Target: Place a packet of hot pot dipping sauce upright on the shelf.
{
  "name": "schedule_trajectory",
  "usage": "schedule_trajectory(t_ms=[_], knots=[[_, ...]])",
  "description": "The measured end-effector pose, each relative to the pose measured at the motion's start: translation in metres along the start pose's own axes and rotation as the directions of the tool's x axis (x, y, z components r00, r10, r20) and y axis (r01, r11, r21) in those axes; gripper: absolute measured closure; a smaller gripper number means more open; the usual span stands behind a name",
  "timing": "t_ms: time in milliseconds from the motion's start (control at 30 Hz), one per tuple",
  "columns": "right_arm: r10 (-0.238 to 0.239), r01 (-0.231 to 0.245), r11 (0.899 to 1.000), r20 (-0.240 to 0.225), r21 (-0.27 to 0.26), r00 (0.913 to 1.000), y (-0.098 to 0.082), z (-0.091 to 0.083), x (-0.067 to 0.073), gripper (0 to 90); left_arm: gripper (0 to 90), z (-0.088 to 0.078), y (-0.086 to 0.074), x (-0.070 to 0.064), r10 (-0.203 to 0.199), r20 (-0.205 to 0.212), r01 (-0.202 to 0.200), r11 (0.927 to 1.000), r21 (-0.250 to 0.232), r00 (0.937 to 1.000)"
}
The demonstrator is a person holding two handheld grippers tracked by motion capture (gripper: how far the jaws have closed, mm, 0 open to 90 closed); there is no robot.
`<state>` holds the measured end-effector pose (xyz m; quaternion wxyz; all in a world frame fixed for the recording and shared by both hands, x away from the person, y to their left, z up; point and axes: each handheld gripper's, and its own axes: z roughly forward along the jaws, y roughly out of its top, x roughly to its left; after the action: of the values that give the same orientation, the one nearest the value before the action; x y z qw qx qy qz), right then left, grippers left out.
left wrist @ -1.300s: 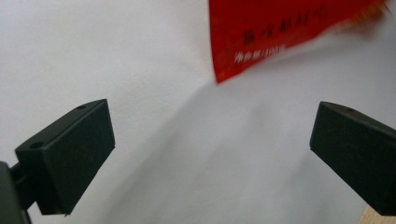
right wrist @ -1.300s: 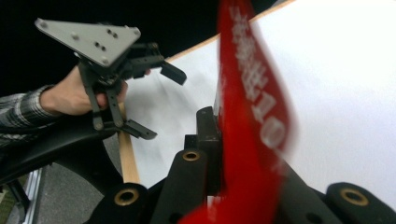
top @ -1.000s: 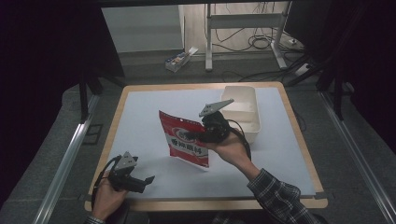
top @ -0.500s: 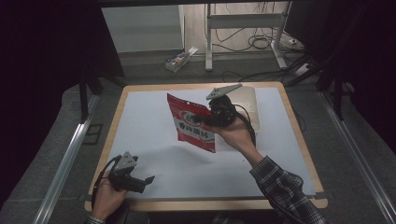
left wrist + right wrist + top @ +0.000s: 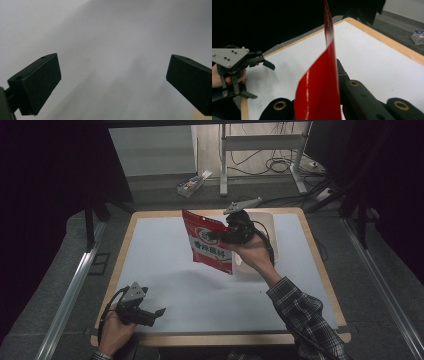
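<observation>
My right gripper [image 5: 216,236] is up in the air over the far half of the white surface [image 5: 165,255], fingers pinched on a red snack pouch [image 5: 210,242] (white printed label, text too small to read). Pouch hangs clear of the surface, just left of a white container [image 5: 267,222] at the far right. My left gripper [image 5: 150,312] sits low at the near-left edge, fingers [image 5: 37,85] spread wide, nothing between them, well apart from the pouch.
</observation>
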<state>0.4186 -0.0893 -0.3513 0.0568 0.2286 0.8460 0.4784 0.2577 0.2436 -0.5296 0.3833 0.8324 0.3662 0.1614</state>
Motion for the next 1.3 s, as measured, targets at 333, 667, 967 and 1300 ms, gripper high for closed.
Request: schedule_trajectory(t_ms=[333, 667, 967, 1300], knots=[[0.013, -0.012, 1.0, 0.037, -0.014, 0.9992, 0.011, 0.0, -0.018, 87.7, 0.0, 0.001, 0.0, -0.001, 0.001, 0.009, -0.001, 1.0, -0.001, 1.0], [0.046, -0.043, 0.998, 0.096, -0.039, 0.9943, 0.019, -0.002, -0.041, 87.7, 0.0, 0.002, 0.0, -0.001, 0.005, 0.01, -0.005, 1.0, 0.004, 0.9999], [0.07, -0.062, 0.996, 0.123, -0.063, 0.9899, 0.024, -0.002, -0.061, 87.7, 0.0, 0.002, 0.0, -0.001, 0.006, 0.013, -0.007, 0.9999, 0.008, 0.9999], [0.088, -0.076, 0.994, 0.164, -0.081, 0.9825, 0.028, 0.002, -0.083, 87.7, 0.0, 0.003, 0.0, -0.001, 0.01, 0.012, -0.01, 0.9999, 0.014, 0.9999]])
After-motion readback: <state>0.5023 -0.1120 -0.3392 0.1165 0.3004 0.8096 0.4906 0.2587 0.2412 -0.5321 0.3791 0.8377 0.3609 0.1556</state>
